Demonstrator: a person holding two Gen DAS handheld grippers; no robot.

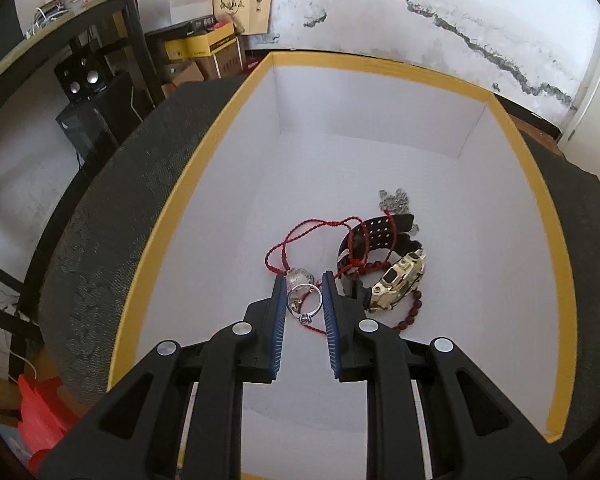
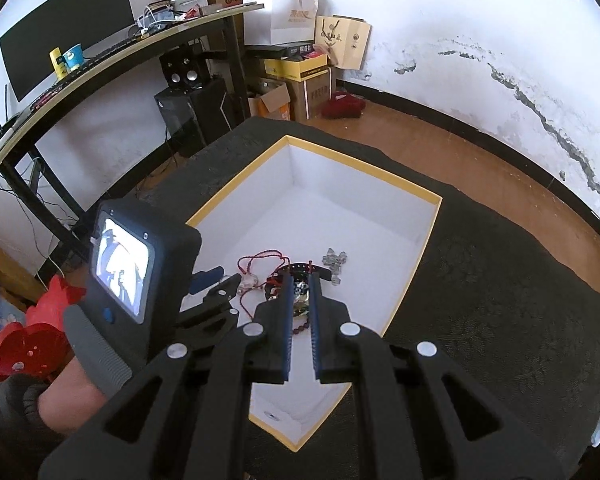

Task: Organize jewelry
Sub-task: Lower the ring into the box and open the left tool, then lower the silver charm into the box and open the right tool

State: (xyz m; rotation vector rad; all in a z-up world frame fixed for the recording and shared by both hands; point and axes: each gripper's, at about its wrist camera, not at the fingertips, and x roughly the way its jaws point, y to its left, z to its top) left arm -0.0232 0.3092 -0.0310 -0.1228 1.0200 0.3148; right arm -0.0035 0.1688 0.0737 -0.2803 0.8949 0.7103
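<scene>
Between my left gripper's (image 1: 305,298) blue pads sits a silver ring (image 1: 305,305), clamped edge to edge and held low inside the yellow-rimmed white box (image 1: 204,168). My right gripper (image 2: 301,300) hangs above the same box with its jaws together and nothing between them. Just beyond the ring lies a red cord (image 1: 300,236) with a pale pendant (image 1: 300,277); the cord loops across the box floor and over a black perforated strap. Beside these rests a gold-cased watch (image 1: 400,282), ringed by a string of dark red beads (image 1: 414,308). Farther back, touching the strap's far end, lies a small heap of silver chain (image 1: 395,200).

As I judge it, the task is well along: watch, beads, cord and chain are already gathered in the box, and the ring remains to be released among them. No other jewelry shows on the black cloth (image 2: 480,280) around the box.
</scene>
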